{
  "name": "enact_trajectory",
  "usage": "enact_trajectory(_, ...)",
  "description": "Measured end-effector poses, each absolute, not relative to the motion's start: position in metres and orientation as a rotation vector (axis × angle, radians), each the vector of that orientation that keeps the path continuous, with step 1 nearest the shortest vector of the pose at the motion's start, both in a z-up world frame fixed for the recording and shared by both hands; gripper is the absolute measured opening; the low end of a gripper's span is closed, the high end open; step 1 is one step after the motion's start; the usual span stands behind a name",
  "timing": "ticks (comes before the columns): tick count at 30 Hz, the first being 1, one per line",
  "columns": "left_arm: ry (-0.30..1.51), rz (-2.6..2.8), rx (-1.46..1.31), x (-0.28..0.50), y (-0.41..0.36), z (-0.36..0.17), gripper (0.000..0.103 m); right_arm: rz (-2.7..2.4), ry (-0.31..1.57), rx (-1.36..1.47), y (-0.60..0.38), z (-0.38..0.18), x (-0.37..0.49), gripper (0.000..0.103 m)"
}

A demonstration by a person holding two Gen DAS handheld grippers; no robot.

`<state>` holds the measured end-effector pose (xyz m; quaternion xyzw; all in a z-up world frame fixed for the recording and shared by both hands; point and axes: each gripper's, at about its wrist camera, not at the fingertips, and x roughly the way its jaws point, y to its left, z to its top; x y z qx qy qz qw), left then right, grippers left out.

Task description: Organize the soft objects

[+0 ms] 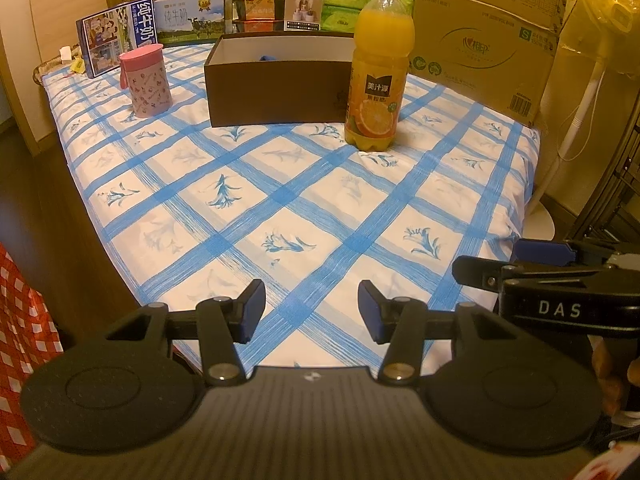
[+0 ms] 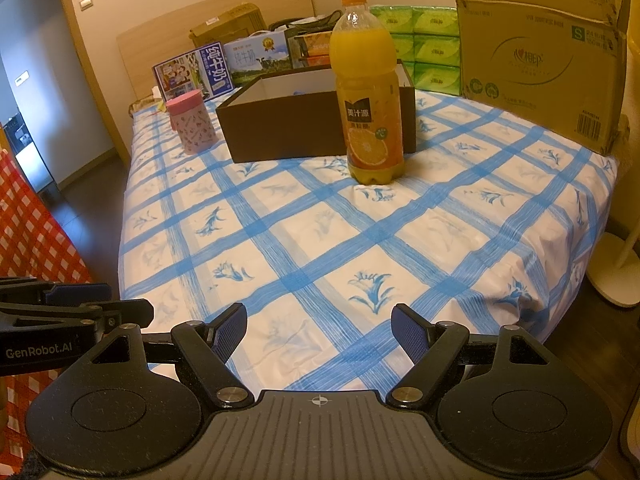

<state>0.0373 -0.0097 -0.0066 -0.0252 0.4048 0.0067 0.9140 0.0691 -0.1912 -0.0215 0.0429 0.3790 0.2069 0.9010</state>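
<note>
Both my left gripper (image 1: 311,312) and right gripper (image 2: 319,334) gape empty; something blue (barely visible) sits in the brown box (image 1: 276,96) at twelve o'clock, nothing soft left outside.

The right gripper (image 2: 319,334) hangs with its jaws apart and empty over a blue-checked bedsheet (image 2: 320,240). Beyond stand an orange juice bottle (image 2: 368,92), an open brown box (image 2: 296,120) just behind it, and a pink cup (image 2: 191,122) left of the box.
</note>
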Motion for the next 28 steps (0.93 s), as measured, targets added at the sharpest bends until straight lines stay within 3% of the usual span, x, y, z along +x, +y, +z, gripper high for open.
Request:
enact_trajectory(25,0.832,0.022,-0.057,0.0404,-0.0085,-0.0114,0.048,0.426,0.793,0.088,-0.1911,-0.0286,0.0700,0.079)
enact_trajectory(28,0.840,0.025,-0.064,0.0426,-0.0072,-0.0119,0.052,0.424,0.795,0.088,-0.1913,-0.0297,0.0706,0.079)
